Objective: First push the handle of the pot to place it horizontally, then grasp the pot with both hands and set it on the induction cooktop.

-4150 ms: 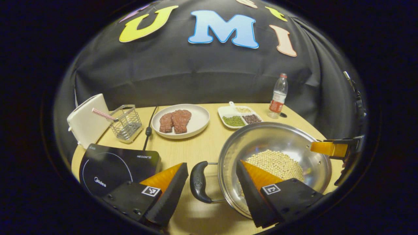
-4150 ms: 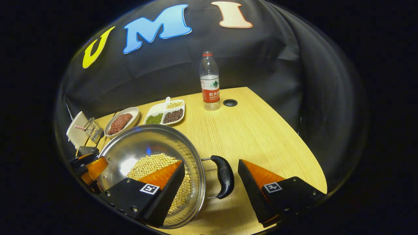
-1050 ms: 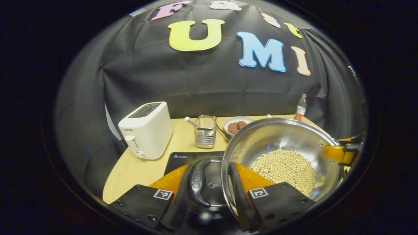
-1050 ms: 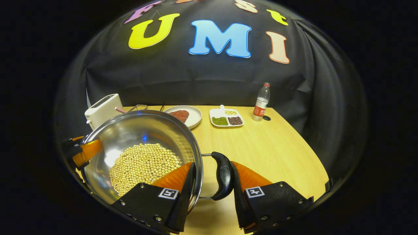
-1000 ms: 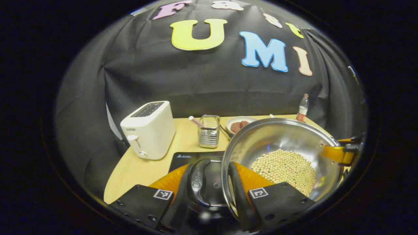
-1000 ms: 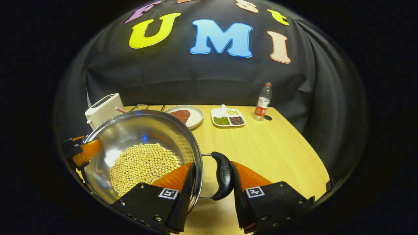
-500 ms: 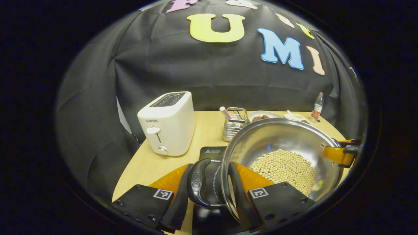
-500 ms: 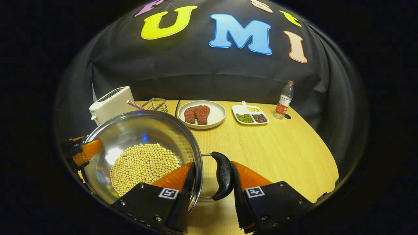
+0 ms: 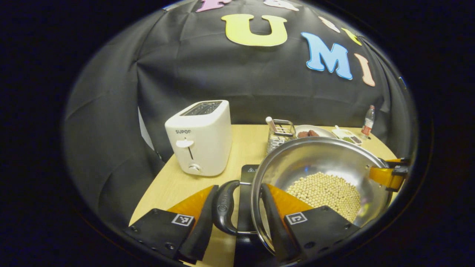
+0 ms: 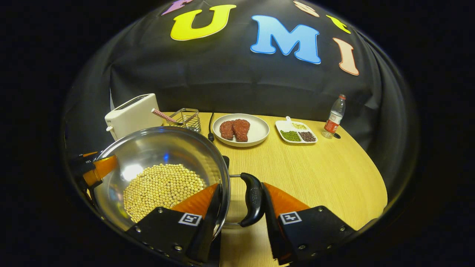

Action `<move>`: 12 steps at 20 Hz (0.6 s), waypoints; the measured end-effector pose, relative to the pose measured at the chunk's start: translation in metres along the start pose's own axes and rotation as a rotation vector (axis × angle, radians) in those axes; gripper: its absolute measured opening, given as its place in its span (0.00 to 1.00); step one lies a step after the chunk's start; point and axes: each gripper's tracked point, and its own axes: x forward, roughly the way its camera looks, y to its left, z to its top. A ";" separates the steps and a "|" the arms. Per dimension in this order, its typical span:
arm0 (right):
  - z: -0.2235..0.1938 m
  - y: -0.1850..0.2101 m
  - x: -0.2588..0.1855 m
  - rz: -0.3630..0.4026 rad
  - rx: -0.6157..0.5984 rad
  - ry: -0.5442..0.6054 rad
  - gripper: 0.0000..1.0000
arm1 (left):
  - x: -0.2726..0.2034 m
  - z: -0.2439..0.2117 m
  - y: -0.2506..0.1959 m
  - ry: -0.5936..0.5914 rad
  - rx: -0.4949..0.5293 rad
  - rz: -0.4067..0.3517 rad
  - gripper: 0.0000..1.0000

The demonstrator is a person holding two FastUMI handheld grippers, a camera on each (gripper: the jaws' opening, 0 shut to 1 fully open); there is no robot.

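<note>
A steel pot (image 9: 315,163) holding soybeans hangs between both grippers, level, with a black handle on each side. My left gripper (image 9: 237,218) is shut across the pot's left handle (image 9: 223,207), one finger outside the handle and the other inside the rim. My right gripper (image 10: 239,218) is shut the same way on the right handle (image 10: 254,204). The black induction cooktop (image 9: 246,174) lies under the pot's left part, and its corner (image 10: 225,161) peeks out beyond the rim. Whether the pot's base touches it is hidden.
A white toaster (image 9: 200,137) stands just left of the cooktop, with a wire basket (image 9: 280,135) holding a straw behind it. Farther right on the wooden table (image 10: 315,174) are a plate of meat (image 10: 241,129), a divided bean dish (image 10: 297,135) and a water bottle (image 10: 334,116).
Both grippers have shut on the handles and carried the pot left from the bare table to over the cooktop, nearer the toaster. In the last half second it drifted slightly further left.
</note>
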 end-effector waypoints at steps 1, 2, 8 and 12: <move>0.010 -0.003 -0.005 0.007 -0.010 -0.041 0.69 | -0.003 0.008 0.002 -0.038 -0.018 0.017 0.81; 0.023 -0.009 -0.013 0.000 -0.014 -0.083 0.74 | -0.010 0.018 0.003 -0.075 -0.028 0.039 0.87; 0.068 -0.070 -0.057 -0.033 -0.003 -0.247 0.98 | -0.065 0.092 -0.027 -0.273 0.010 0.085 0.98; 0.088 -0.130 -0.100 -0.057 -0.008 -0.339 0.97 | -0.111 0.137 -0.065 -0.385 -0.026 0.086 0.98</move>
